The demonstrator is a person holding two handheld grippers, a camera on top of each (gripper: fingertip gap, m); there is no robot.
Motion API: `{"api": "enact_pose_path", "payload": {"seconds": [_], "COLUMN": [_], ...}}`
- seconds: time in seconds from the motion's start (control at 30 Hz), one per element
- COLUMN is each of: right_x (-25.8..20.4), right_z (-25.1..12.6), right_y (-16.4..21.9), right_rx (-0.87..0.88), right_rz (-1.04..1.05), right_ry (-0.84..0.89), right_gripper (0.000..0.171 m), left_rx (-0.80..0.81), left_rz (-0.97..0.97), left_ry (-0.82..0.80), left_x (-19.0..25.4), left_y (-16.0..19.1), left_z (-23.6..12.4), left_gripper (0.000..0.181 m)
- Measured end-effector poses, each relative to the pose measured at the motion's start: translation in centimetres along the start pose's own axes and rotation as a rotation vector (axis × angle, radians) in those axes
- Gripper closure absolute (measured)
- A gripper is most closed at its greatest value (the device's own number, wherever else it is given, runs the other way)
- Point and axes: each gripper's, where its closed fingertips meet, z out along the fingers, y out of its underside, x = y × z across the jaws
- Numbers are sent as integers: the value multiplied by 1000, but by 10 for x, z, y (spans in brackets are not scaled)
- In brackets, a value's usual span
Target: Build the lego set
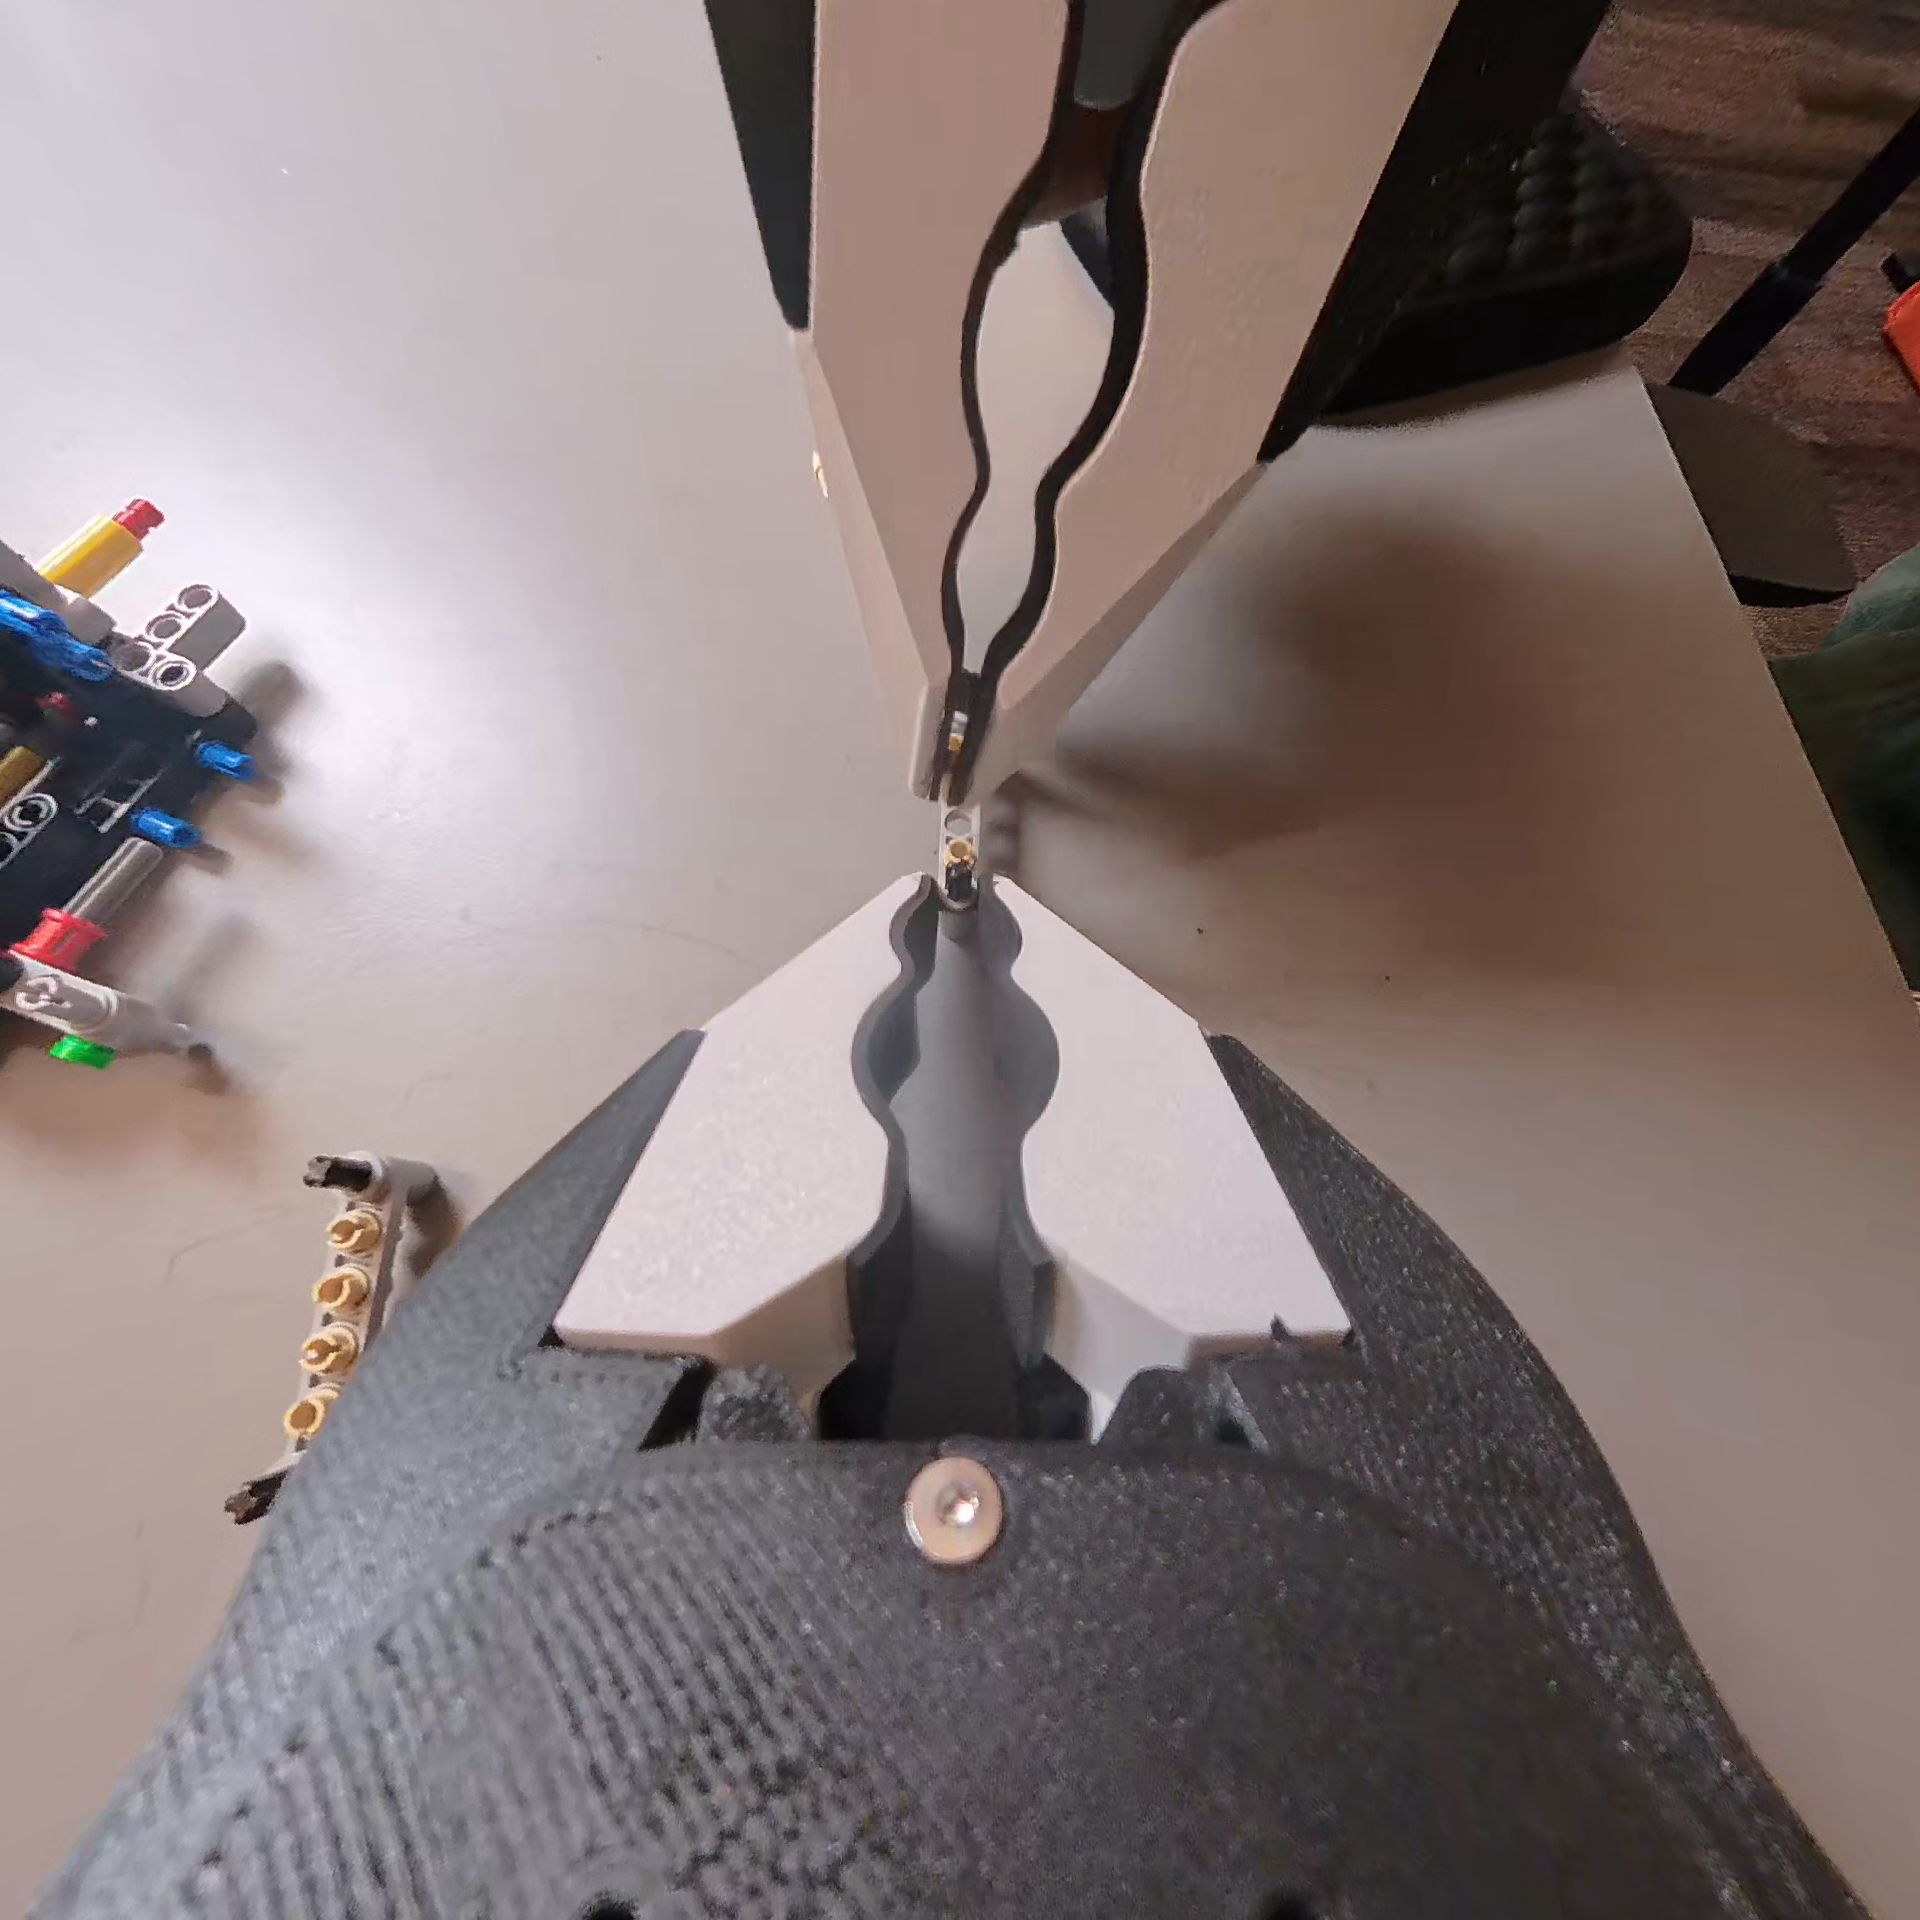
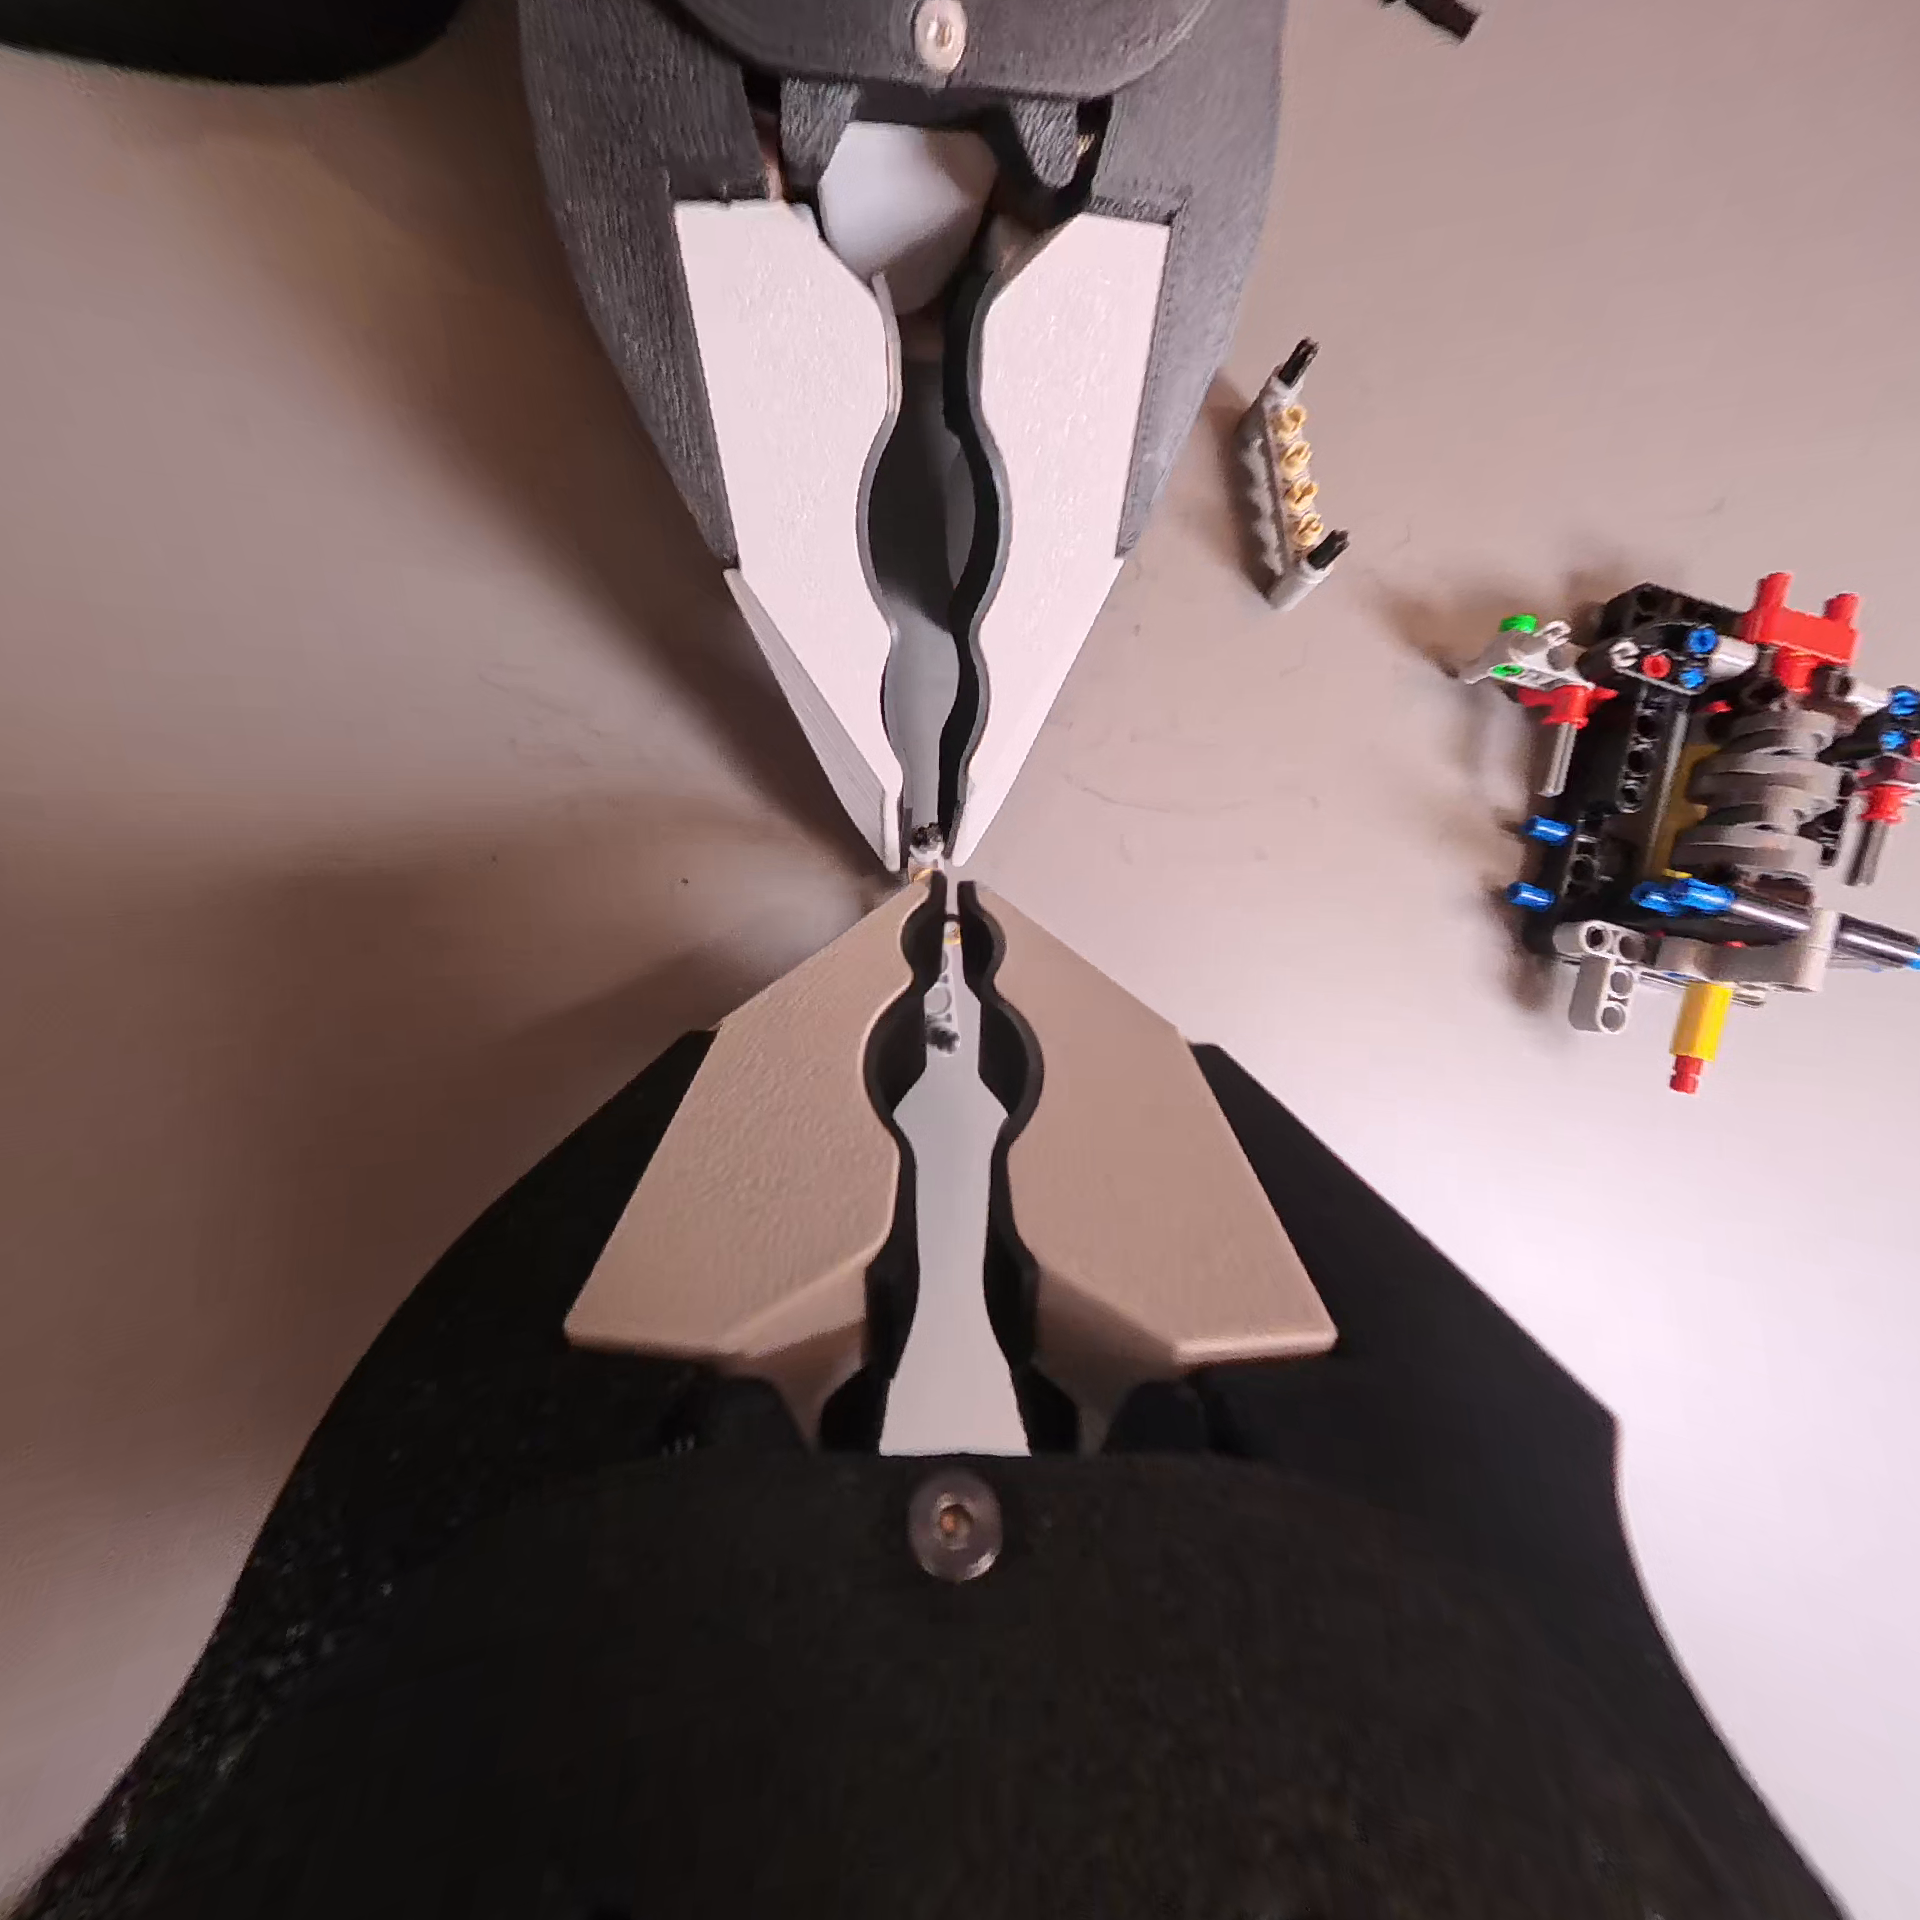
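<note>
- Grey lego beam (image 1: 957, 828) with tan pins, clamped at one end by the right gripper (image 1: 953, 781).
- Left gripper (image 1: 958, 891) pinches a black pin at the beam's other end.
- No writing legible.

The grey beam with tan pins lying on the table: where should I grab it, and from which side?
Grip the grey beam across its long flat sides near the middle, coming straight down. It lies flat with the tan pins pointing up, so the fingers should straddle that row.

Likely office or home workroom: smooth pale beige tabletop (image 1: 436, 312), black mesh-seat chair (image 1: 1538, 208) (partly hidden), brown carpeted floor (image 1: 1766, 94).
</note>
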Motion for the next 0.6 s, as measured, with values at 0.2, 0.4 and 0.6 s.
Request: {"api": "enact_pose_path", "payload": {"seconds": [0.2,0.4,0.6], "right_x": [7,6,-21], "right_z": [-18,-41,-28], "right_y": [-14,-6,39], "right_rx": [160,195,108], "right_rz": [93,89,256], "right_ry": [19,126,126], "right_gripper": [171,170,158], "left_rx": [8,40,1], "left_rz": [8,2,53], "left_ry": [-18,-44,-60], "left_x": [-1,-4,-4], "left_y": [-1,-2,-1], "left_z": [-1,-7,0], "left_gripper": [175,169,163]}}
